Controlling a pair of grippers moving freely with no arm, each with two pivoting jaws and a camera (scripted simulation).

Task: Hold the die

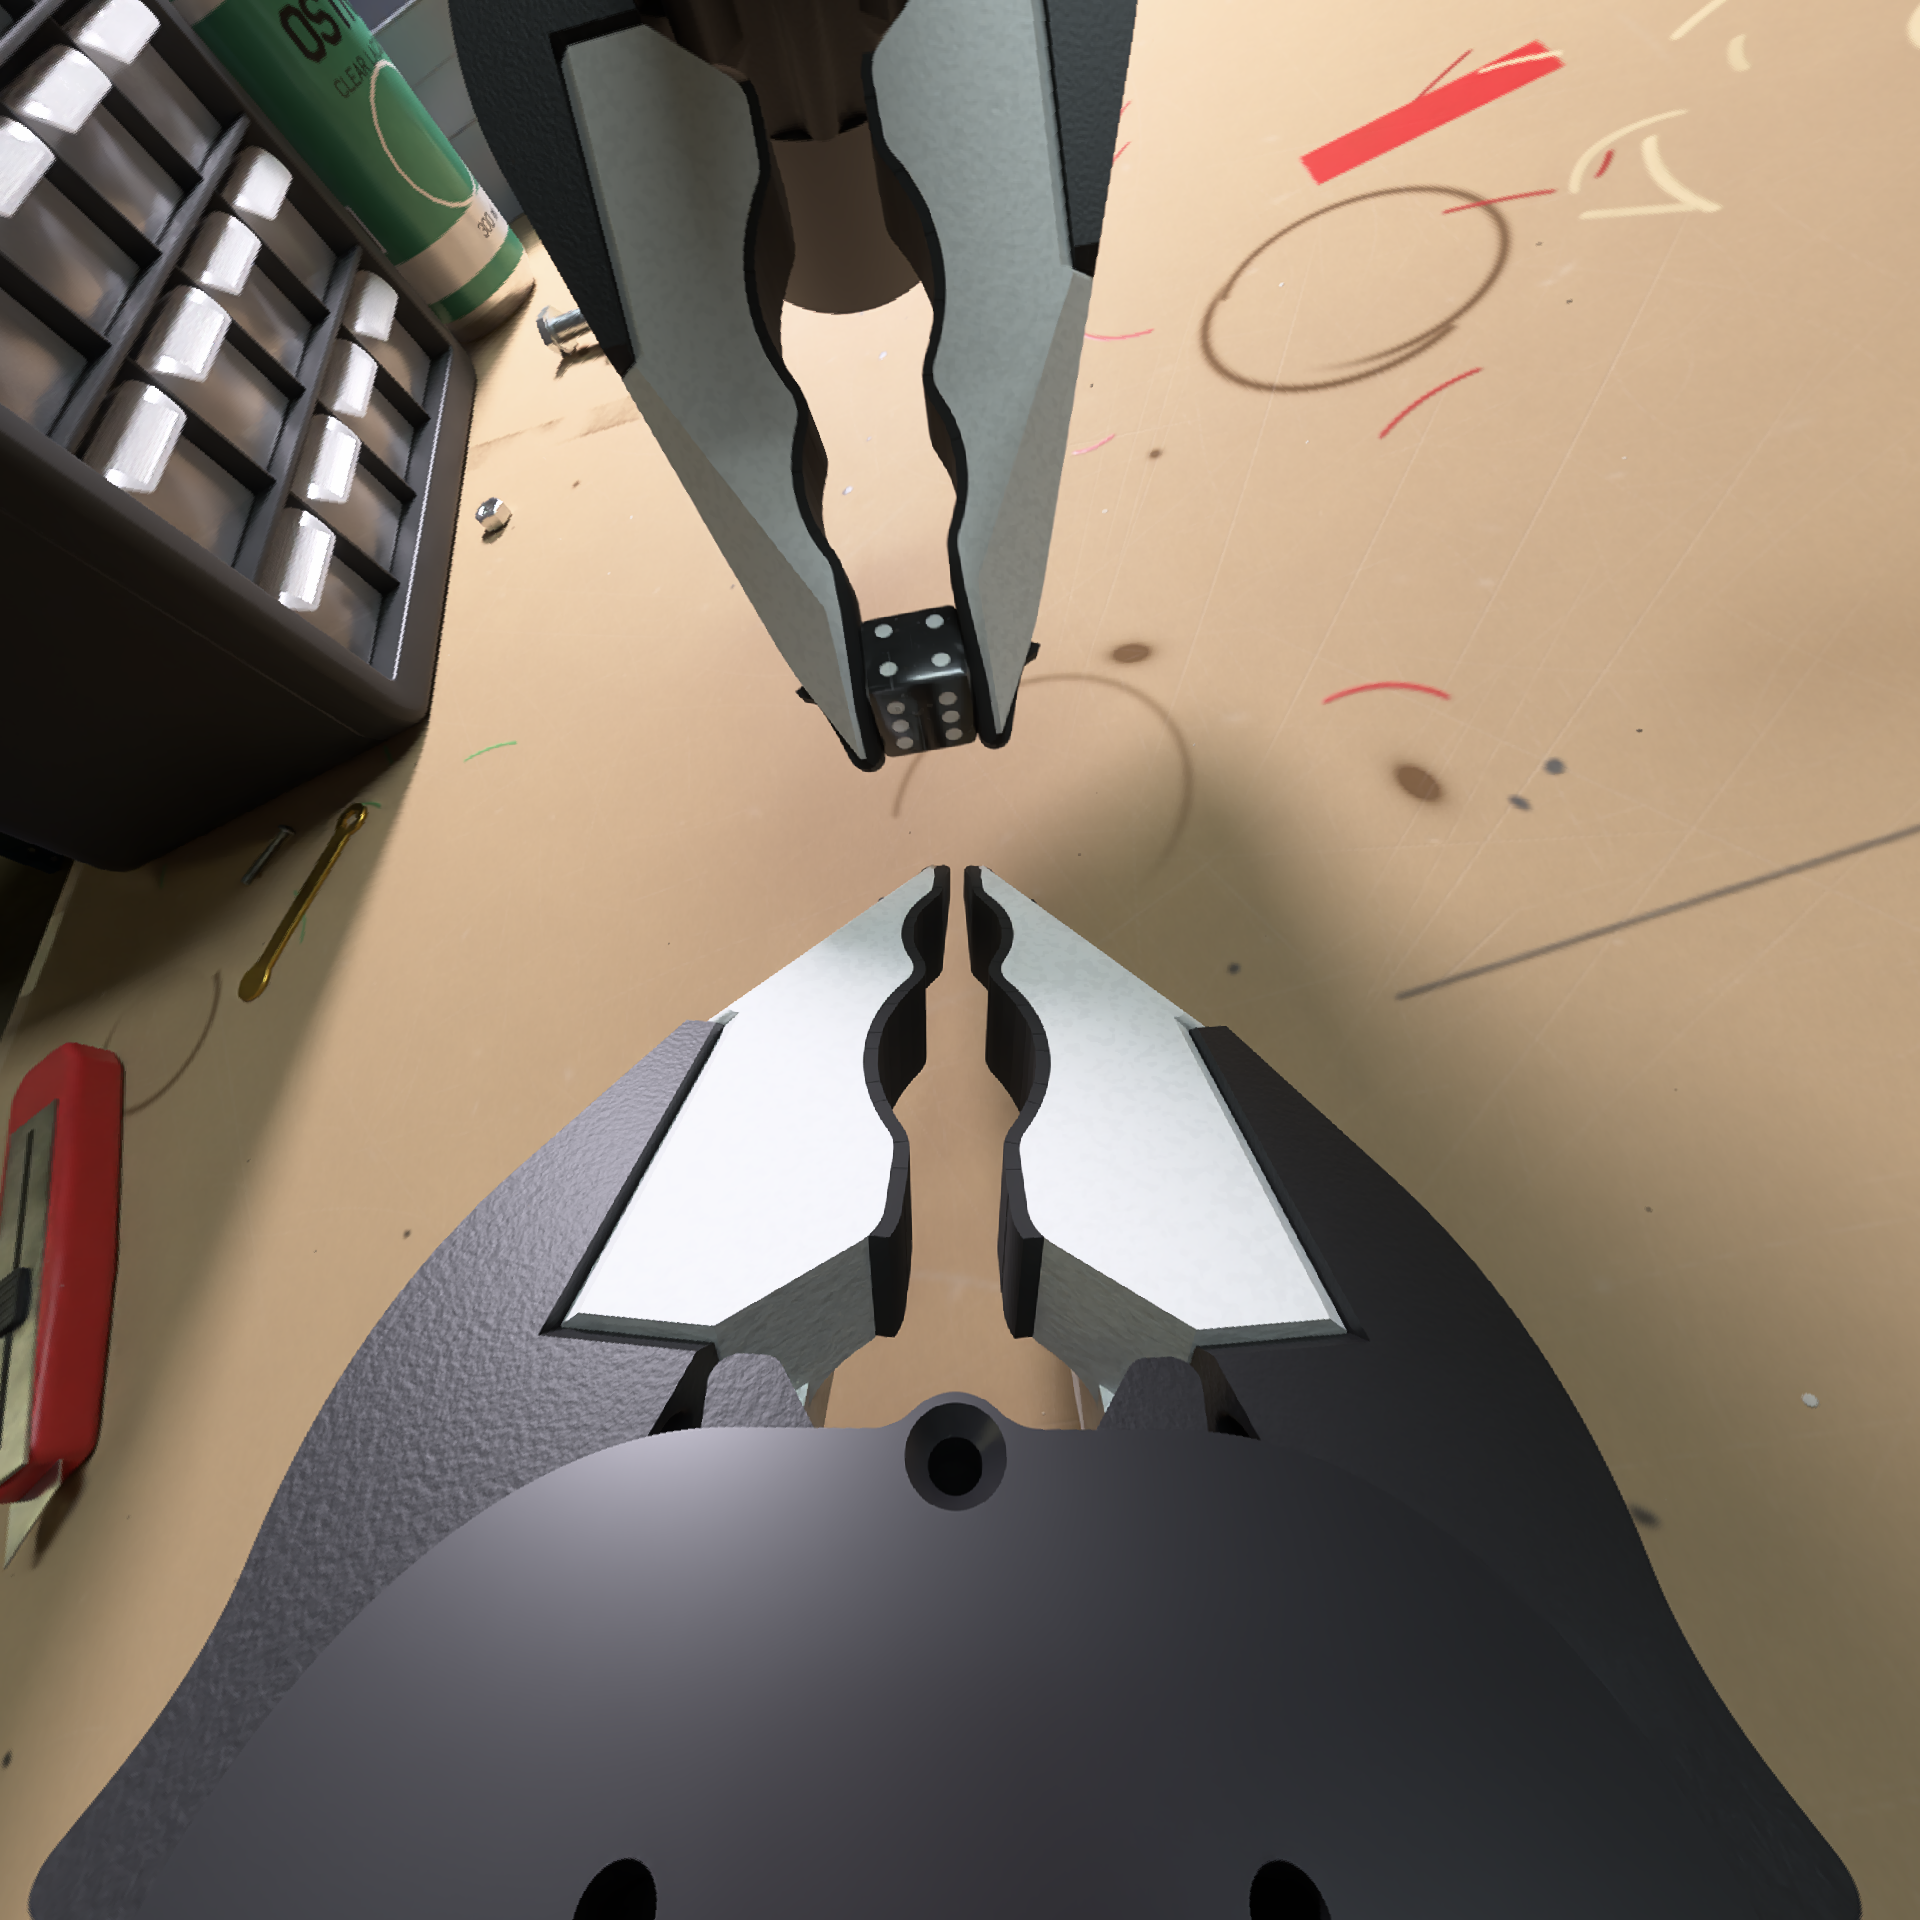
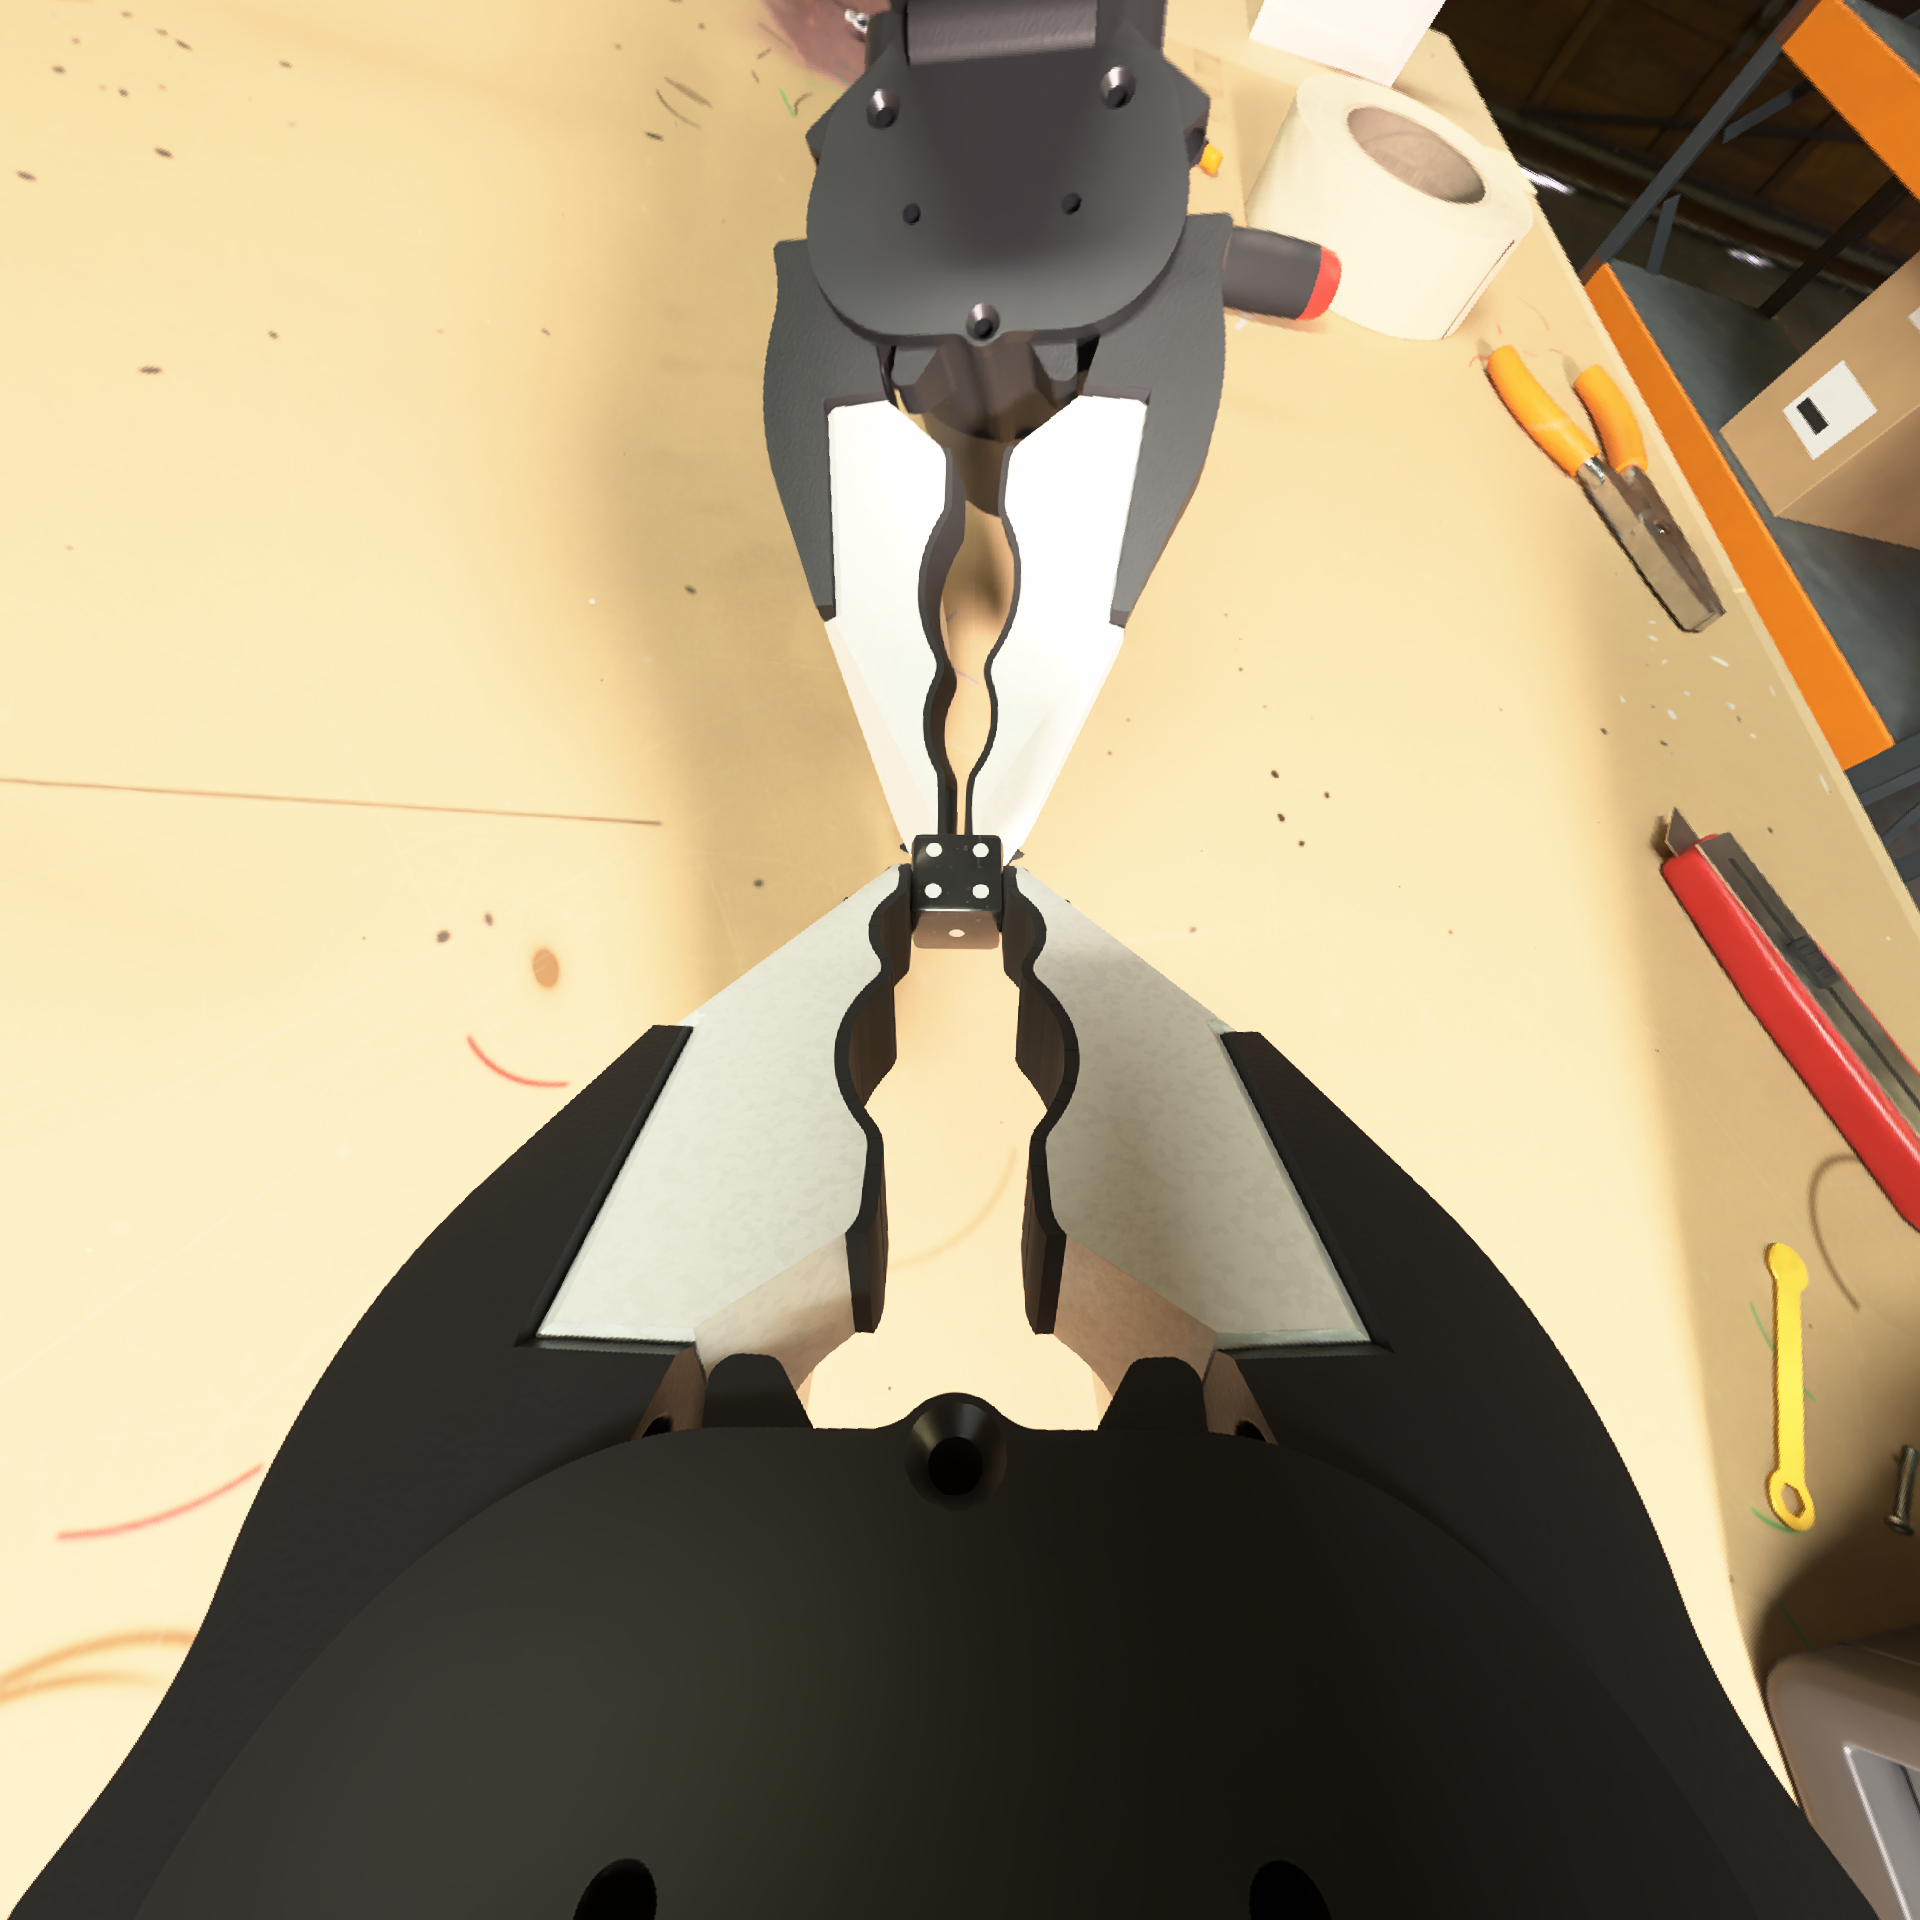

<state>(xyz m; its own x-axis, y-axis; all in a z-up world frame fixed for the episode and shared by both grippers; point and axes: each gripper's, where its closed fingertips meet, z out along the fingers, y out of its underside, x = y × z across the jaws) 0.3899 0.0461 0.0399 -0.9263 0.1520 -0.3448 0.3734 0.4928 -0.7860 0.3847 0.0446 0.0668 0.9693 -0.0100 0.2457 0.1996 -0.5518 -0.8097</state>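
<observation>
A black die (image 2: 956,873) with white pips is clamped between the tips of my right gripper (image 2: 956,885), a little above the tan workbench (image 2: 364,623). In the left wrist view the die (image 1: 914,675) shows between the right gripper's tips (image 1: 925,740), which point toward me. My left gripper (image 1: 956,875) is shut and empty, its tips a short way in front of the die and not touching it. It shows from the front in the right wrist view (image 2: 956,826), tip to tip with the right gripper.
A dark drawer cabinet (image 1: 208,416) and a green can (image 1: 384,156) stand at the left. A red utility knife (image 2: 1787,997), a yellow wrench (image 2: 1787,1382), orange pliers (image 2: 1600,468) and a white tape roll (image 2: 1392,197) lie near the bench edge (image 2: 1714,582).
</observation>
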